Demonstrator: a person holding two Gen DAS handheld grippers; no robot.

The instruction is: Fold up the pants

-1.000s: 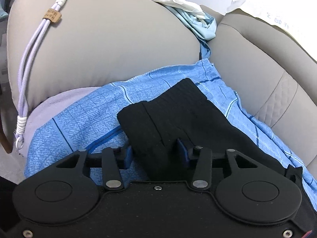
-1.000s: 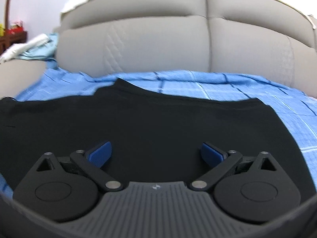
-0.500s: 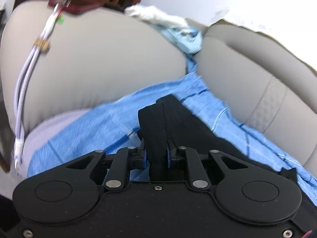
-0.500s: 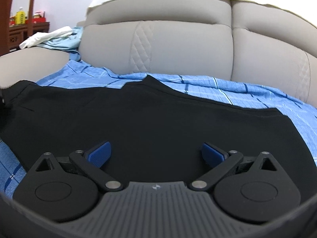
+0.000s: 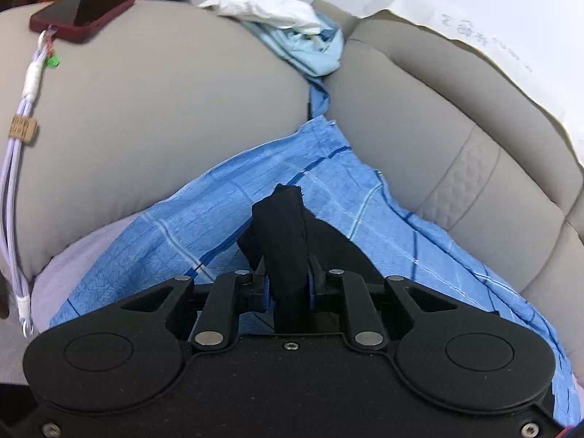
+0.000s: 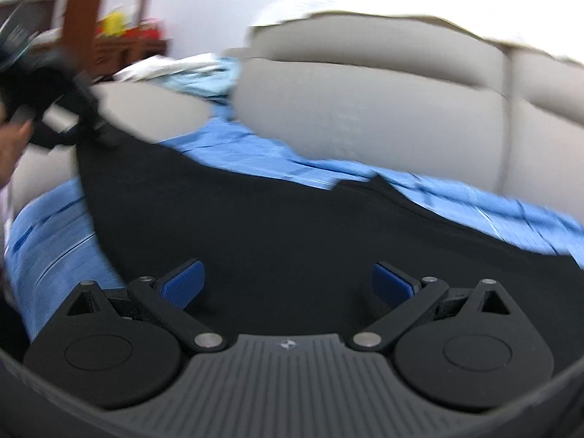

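Note:
Black pants point(image 6: 292, 226) lie spread over a blue checked sheet point(image 6: 51, 241) on a grey sofa. My left gripper point(image 5: 287, 286) is shut on a bunched end of the pants point(image 5: 283, 233), which stands up between its blue pads and is lifted off the sheet point(image 5: 226, 211). In the right wrist view that left gripper point(image 6: 91, 124) shows at the upper left, pulling the pants' corner up, a hand behind it. My right gripper point(image 6: 288, 281) hovers open over the middle of the pants, nothing between its fingers. This view is blurred.
A red-cased phone point(image 5: 82, 11) with a lilac cable point(image 5: 18, 138) rests on the sofa armrest point(image 5: 164, 102). White and pale blue cloths point(image 5: 284, 25) lie heaped behind the armrest. Sofa back cushions point(image 6: 383, 109) rise beyond the sheet. Wooden furniture point(image 6: 124, 40) stands at the far left.
The left gripper closed on the pants' end and lifted it off the sheet. The right gripper stayed open and swung sideways over the pants, rolling; its view now tilts.

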